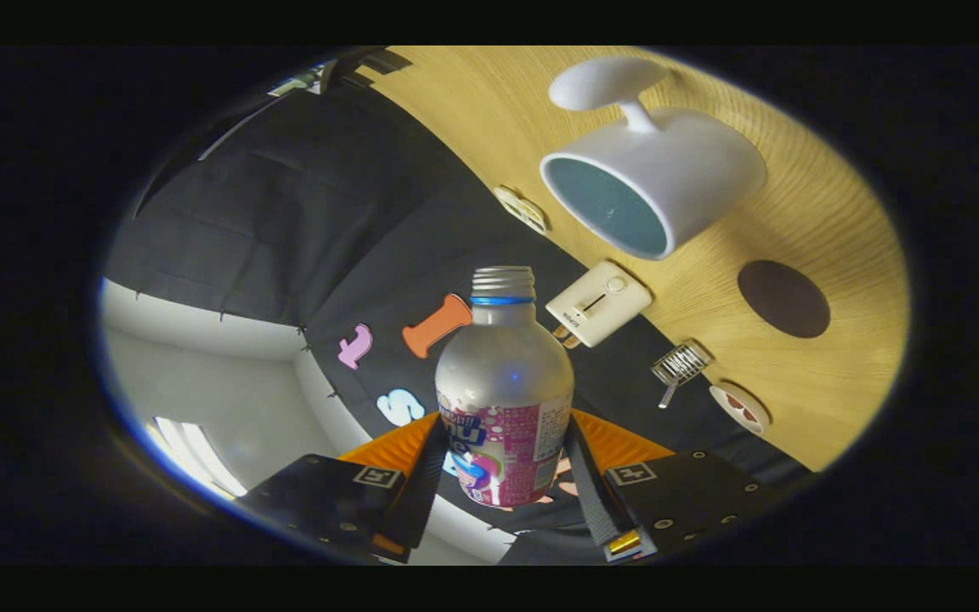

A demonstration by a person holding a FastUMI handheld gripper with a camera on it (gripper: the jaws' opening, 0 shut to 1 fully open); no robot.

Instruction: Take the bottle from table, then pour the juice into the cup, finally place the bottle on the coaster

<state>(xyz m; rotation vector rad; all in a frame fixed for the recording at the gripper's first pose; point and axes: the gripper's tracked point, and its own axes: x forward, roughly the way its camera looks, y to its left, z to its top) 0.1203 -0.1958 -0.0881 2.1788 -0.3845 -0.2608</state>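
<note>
The bottle (502, 382) sits clamped between the gripper's (502, 463) closed fingers, rolled sideways, its open mouth short of the cup (655, 191). Carry the mouth over the cup's rim before tipping further; the coaster (783, 298) lies beside the cup.

The light wood-grain surface (829, 221) tilts steeply across the view, and along its edge by the black cloth wall sits a row of small items. There's a cream rectangular box with a round knob and a slot (598, 303), with a smaller cream rectangular piece (521, 208) well apart from it. Near the box lies a small silver wire-mesh strainer (681, 363), and just beside that a round white and red disc (739, 405).
</note>
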